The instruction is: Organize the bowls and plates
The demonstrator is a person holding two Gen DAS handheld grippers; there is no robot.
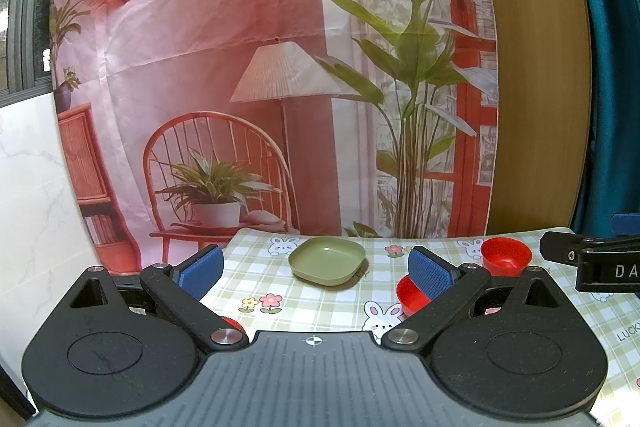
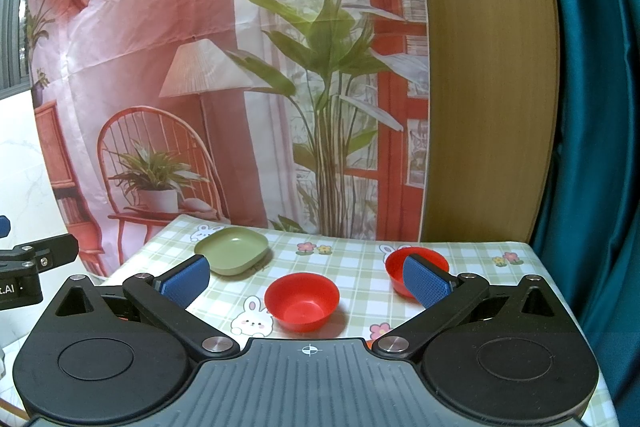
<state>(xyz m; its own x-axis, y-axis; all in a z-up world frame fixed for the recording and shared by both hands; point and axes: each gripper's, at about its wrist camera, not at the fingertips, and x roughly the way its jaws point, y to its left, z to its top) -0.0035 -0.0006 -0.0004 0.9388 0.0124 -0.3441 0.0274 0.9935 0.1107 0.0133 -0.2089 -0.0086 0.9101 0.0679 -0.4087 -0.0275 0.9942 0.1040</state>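
Currently, status by item:
Left tool (image 1: 316, 273): fingers spread wide, holding nothing, raised above the surface (image 1: 320, 303).
Right tool (image 2: 306, 279): fingers spread wide, holding nothing, level over the near edge.
Green plate (image 2: 232, 251): far left of the surface.
Near red bowl (image 2: 302, 301): centre, upright.
Far red bowl (image 2: 416, 269): right, partly hidden behind a blue pad (image 2: 426, 285).

Bright, even light and sharp focus in both views; soft shadows under dishes; fisheye bending at the edges.
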